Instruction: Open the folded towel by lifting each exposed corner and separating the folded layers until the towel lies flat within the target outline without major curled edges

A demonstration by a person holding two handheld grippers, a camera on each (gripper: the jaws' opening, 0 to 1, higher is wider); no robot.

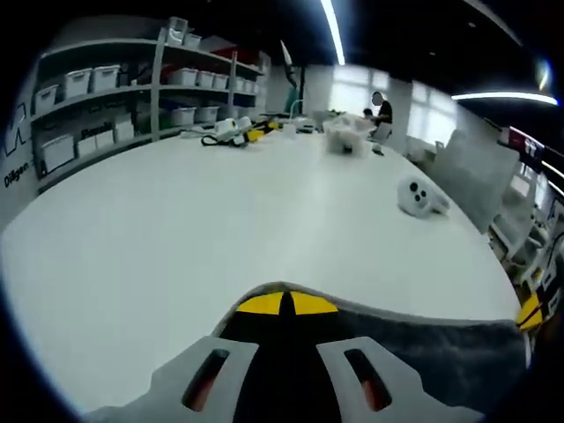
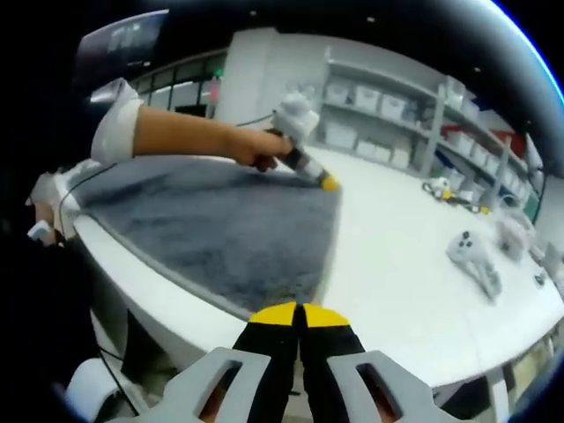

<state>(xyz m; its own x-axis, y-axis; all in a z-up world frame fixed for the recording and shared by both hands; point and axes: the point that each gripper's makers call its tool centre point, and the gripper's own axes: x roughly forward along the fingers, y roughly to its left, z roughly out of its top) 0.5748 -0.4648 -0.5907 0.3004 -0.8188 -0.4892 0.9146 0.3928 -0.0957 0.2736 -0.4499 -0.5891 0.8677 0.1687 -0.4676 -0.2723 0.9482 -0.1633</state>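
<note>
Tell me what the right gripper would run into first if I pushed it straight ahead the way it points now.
Most likely the grey towel: the right gripper, its jaws together, points at the towel's near edge by the white table rim. Depth is hard to judge, so it could pass just above the pile.

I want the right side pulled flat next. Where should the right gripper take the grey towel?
Grip the grey towel at its nearest corner, beside the right gripper. Come in low from the table side; that edge lies exposed on bare tabletop, letting one of the fingers slide underneath.
</note>
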